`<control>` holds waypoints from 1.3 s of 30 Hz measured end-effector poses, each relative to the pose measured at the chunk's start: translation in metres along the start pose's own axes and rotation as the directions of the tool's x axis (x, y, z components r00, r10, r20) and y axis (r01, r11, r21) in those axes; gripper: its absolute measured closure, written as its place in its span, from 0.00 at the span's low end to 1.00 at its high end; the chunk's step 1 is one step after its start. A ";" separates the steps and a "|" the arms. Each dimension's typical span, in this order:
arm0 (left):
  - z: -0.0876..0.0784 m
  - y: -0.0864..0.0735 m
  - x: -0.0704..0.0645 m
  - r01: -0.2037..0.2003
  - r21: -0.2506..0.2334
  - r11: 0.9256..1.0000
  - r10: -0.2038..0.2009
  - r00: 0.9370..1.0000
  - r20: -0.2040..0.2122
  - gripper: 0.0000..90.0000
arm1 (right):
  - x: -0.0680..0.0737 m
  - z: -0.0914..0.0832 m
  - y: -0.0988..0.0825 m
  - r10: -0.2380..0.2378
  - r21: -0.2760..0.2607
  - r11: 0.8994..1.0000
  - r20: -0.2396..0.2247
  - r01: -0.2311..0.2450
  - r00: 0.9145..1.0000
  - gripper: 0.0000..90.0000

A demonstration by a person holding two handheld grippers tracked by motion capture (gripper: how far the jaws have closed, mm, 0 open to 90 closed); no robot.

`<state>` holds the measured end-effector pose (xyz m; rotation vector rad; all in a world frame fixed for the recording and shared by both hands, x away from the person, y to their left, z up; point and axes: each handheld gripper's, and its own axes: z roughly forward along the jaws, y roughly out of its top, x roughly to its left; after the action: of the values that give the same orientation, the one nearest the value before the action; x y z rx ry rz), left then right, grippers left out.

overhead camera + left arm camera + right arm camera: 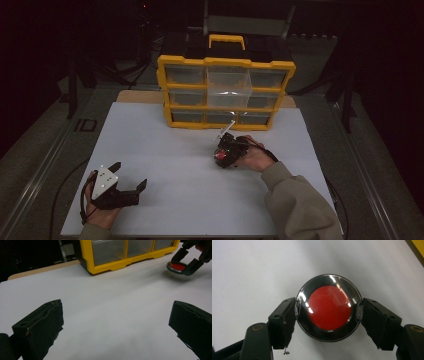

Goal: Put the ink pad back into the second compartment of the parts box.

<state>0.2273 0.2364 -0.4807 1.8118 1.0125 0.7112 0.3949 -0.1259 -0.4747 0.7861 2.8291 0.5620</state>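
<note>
Two grippers are held low over the white table (165, 150). A round red-centred disc (329, 308) is pinched by the right gripper (226, 154), tilted downward near the yellow drawer cabinet (225, 92). At near left, the left gripper (131, 176) is kept level, jaws spread.

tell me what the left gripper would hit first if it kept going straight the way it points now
Probably nothing soon: the open left gripper faces bare white table surface. Farther on, its line seems to reach the yellow plastic drawer organiser, though depth is hard to judge.

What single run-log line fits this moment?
right hand-held gripper: shut on red disc | left hand-held gripper: open, nothing held | yellow drawer cabinet: behind
</note>
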 end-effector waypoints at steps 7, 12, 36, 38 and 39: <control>0.000 0.000 0.000 -0.001 0.002 1.000 0.001 1.000 0.001 0.00 | -0.006 -0.005 -0.005 0.013 0.002 1.000 0.008 -0.013 1.000 0.33; 0.000 0.000 0.000 -0.001 0.002 1.000 0.001 1.000 0.001 0.00 | -0.009 -0.007 -0.008 0.017 0.003 1.000 0.012 -0.017 1.000 0.33; 0.000 0.000 0.000 -0.001 0.003 1.000 0.001 1.000 -0.001 0.00 | -0.022 -0.022 -0.019 0.061 0.007 0.998 0.037 -0.062 0.997 0.33; 0.000 0.000 0.000 -0.001 0.003 1.000 0.001 1.000 -0.001 0.00 | -0.023 -0.024 -0.019 0.065 0.000 0.998 0.036 -0.065 0.997 0.33; 0.000 0.000 0.000 -0.001 0.003 1.000 0.001 1.000 -0.001 0.00 | -0.024 -0.025 -0.020 0.062 0.002 0.998 0.038 -0.062 0.997 0.33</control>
<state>0.2275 0.2364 -0.4808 1.8150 1.0140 0.7116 0.3999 -0.1618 -0.4582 0.8786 2.7799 0.5460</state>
